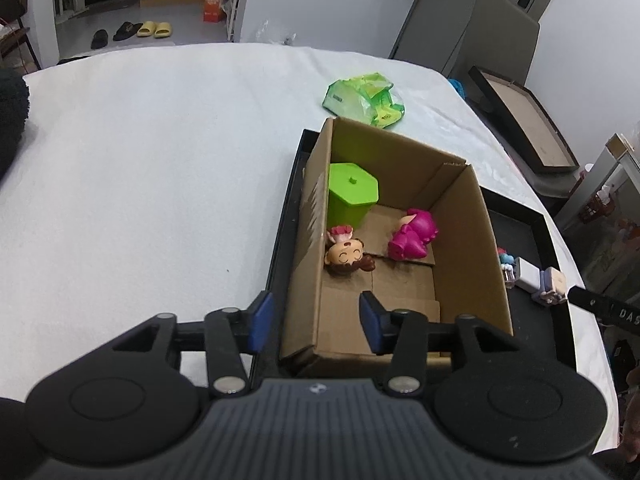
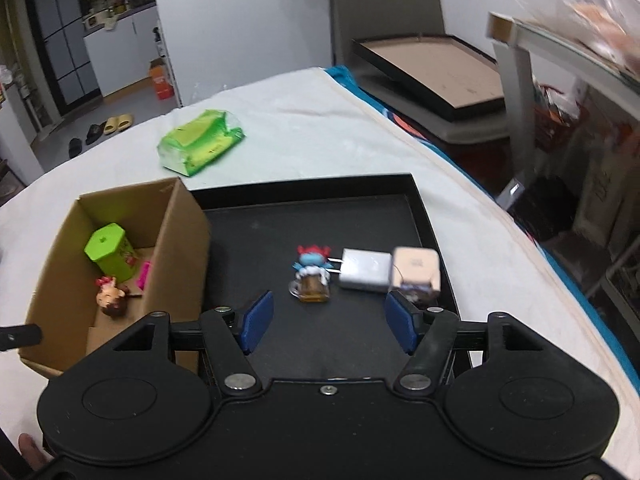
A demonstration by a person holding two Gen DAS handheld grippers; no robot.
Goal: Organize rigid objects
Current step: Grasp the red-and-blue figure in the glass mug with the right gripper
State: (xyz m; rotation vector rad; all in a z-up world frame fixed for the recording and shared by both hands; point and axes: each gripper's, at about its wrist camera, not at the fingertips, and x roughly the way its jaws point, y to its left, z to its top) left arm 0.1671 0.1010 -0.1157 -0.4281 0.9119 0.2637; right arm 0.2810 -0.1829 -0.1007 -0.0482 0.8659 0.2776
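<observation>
While your left gripper [image 1: 316, 322] hangs spread and empty over the cardboard box [image 1: 486, 240], your right gripper [image 2: 326, 320], also spread, hovers near 3 items on the black tray [image 2: 416, 200]: blue figurine [image 2: 312, 268], white charger [image 2: 366, 270], cube toy [image 2: 416, 270].

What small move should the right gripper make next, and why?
Probably ease the right gripper forward and down over the blue figurine. Its jaws are open and empty, that toy stands nearest between them on the black tray, not yet in the cardboard box.

Both wrist views overhead, sharing cardboard box [image 1: 400, 240]
</observation>
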